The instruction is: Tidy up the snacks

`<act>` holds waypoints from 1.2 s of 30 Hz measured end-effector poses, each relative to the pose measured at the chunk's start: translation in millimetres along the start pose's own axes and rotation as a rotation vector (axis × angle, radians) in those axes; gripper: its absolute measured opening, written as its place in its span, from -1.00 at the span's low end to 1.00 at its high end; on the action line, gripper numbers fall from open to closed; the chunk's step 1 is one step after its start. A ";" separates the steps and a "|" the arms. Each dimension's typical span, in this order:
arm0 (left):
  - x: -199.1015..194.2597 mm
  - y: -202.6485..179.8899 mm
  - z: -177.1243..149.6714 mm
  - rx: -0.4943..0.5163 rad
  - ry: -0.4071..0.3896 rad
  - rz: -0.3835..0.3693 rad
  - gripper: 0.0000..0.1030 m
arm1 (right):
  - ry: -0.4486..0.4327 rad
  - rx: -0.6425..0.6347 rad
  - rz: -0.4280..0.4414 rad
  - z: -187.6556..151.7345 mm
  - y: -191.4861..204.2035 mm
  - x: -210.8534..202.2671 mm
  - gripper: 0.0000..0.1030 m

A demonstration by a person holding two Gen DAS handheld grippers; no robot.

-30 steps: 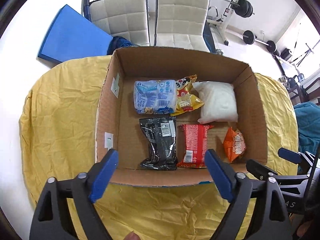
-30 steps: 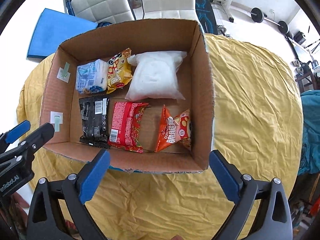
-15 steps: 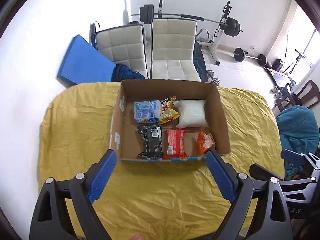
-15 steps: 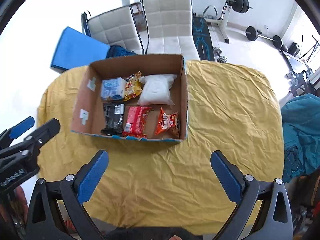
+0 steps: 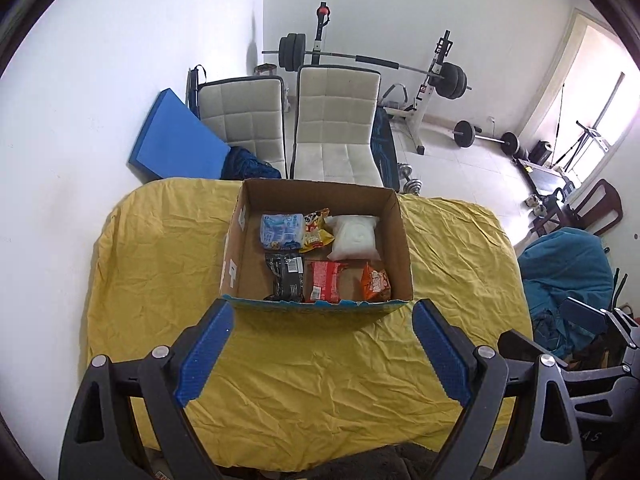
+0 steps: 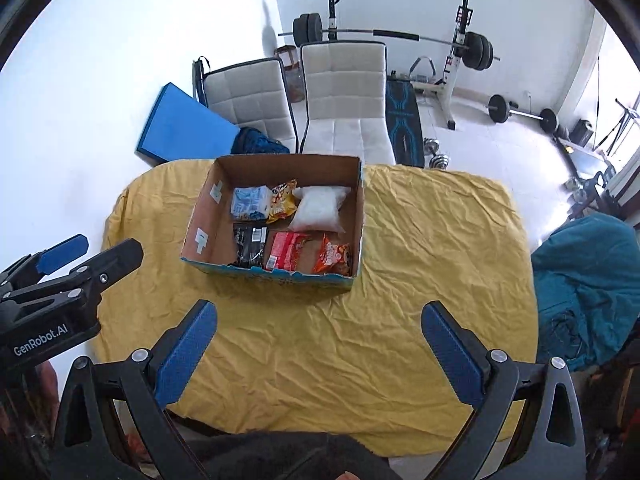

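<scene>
I'm over crumpled yellow cloth [image 5: 320, 368]; padded chairs [image 5: 336, 128] and barbell [image 5: 352, 58] far ahead. Left tongs [image 5: 322, 354] and right tongs [image 6: 320, 344] gape wide, empty. Snack packets [image 5: 324, 254] lie in the cardboard box [image 5: 400, 248] just ahead.

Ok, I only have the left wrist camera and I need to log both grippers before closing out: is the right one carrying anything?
Observer: No. The right gripper is wide open, and only the yellow tablecloth shows between its jaws.
Operator: Where is it relative to the box?
Observer: In the right wrist view the cardboard box lies ahead and left of centre. The gripper stops short of the box's near wall and does not touch it.
Operator: And how does my left gripper look from that side?
Observer: The left gripper comes in at the left edge, left of the box, and is open. Its body reads GenRobot.AI.
</scene>
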State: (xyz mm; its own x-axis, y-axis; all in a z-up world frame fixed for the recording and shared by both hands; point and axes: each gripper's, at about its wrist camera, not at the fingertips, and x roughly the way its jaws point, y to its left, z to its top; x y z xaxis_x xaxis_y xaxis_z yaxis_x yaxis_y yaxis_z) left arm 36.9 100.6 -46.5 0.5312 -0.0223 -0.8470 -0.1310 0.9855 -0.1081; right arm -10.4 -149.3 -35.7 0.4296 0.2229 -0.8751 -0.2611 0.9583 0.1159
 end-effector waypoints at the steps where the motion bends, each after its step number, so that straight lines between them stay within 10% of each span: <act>1: -3.3 -0.1 0.2 -0.001 -0.006 0.004 0.78 | -0.002 0.004 -0.003 0.1 -1.4 -4.0 1.00; 36: -25.7 1.8 3.1 0.001 -0.052 0.033 0.78 | -0.097 0.021 -0.064 18.1 -15.8 -35.3 1.00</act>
State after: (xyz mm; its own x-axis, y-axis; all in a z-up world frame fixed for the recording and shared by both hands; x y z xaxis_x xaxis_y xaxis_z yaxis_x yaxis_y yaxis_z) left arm 25.6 103.4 -23.3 0.5697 0.0186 -0.8217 -0.1481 0.9857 -0.0804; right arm -5.8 -169.1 1.9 0.5267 0.1768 -0.8314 -0.2126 0.9744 0.0725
